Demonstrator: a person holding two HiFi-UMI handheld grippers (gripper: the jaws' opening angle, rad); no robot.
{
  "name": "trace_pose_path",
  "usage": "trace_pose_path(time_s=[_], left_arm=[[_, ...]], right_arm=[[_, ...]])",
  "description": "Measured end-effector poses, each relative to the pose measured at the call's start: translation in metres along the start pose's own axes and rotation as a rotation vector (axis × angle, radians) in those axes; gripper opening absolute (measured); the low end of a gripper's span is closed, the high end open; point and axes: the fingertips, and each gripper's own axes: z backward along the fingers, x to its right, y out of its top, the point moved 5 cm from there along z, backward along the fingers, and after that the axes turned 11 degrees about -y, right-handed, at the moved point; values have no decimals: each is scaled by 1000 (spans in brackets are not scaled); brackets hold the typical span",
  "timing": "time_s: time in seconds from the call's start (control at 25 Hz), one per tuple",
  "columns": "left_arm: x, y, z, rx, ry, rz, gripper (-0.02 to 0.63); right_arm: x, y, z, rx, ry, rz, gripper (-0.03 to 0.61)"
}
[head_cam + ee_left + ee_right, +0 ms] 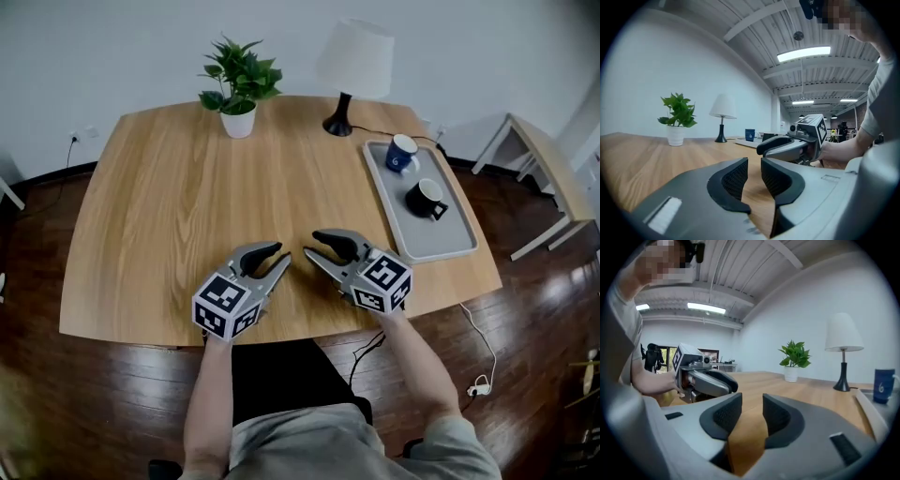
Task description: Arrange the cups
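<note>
A blue cup (401, 153) and a black cup (427, 198) stand upright on a grey tray (441, 246) at the table's right side. Both grippers hover low over the near edge of the wooden table (169, 206), tips pointing toward each other and a little apart. My left gripper (281, 255) has a narrow gap between its jaws with nothing in it (753, 164). My right gripper (312, 244) stands open and empty too (752, 401). The tray lies to the right of the right gripper, out of its reach here. The blue cup (882, 386) shows at the right gripper view's right edge.
A potted plant (239, 89) and a white table lamp (352, 70) stand at the table's far edge. A pale side table (544, 169) stands beyond the tray. A cable (483, 366) lies on the dark floor at the right.
</note>
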Motion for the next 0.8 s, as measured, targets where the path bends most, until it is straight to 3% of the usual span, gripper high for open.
trace_pose_path(time_s=[0.32, 0.8], left_arm=[[-13, 1, 18, -7, 53, 13, 95], [-13, 2, 19, -23, 54, 18, 95]], right_arm=[[-5, 9, -33, 25, 10, -137, 132], [-6, 12, -34, 16, 4, -138, 132]])
